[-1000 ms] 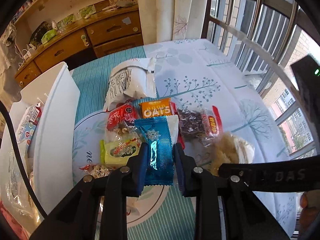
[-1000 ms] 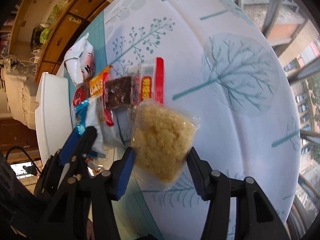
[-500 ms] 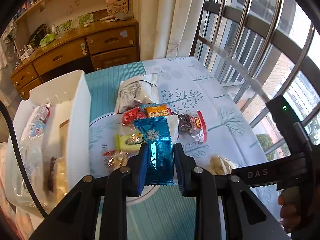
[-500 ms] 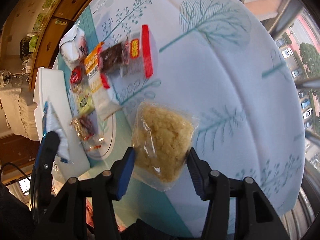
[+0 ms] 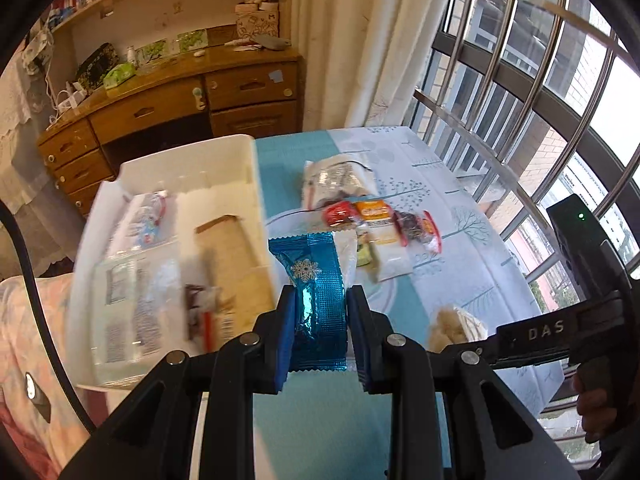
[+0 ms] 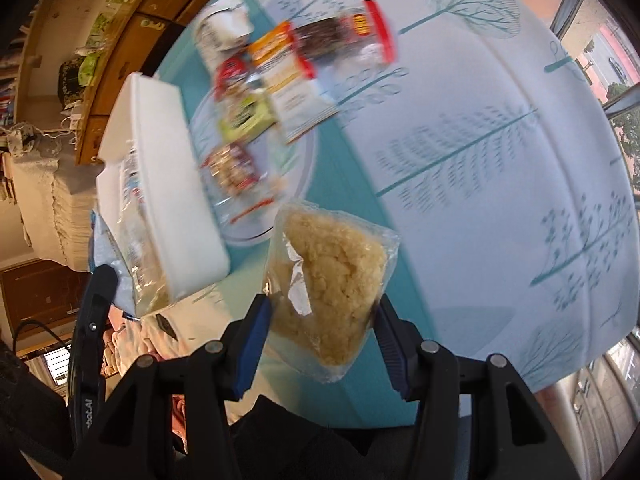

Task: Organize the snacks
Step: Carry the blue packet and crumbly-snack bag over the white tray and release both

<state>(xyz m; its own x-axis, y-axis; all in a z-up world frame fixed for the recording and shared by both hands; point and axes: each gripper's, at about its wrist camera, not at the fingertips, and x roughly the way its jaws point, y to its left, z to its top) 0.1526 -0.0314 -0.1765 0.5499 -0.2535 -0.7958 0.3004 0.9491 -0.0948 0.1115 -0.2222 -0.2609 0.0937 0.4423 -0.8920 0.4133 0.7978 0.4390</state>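
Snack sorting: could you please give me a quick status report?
Left gripper shut on blue snowflake packet. Right gripper shut on yellow puffed-snack bag. White bin unobstructed.

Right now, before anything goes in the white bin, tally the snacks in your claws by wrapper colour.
Blue foil packet, in the left claw: 1
Clear bag of pale yellow snack, in the right claw: 1
Total: 2

Clear snack bag (image 6: pixel 332 288) between fingers (image 6: pixel 256 340)
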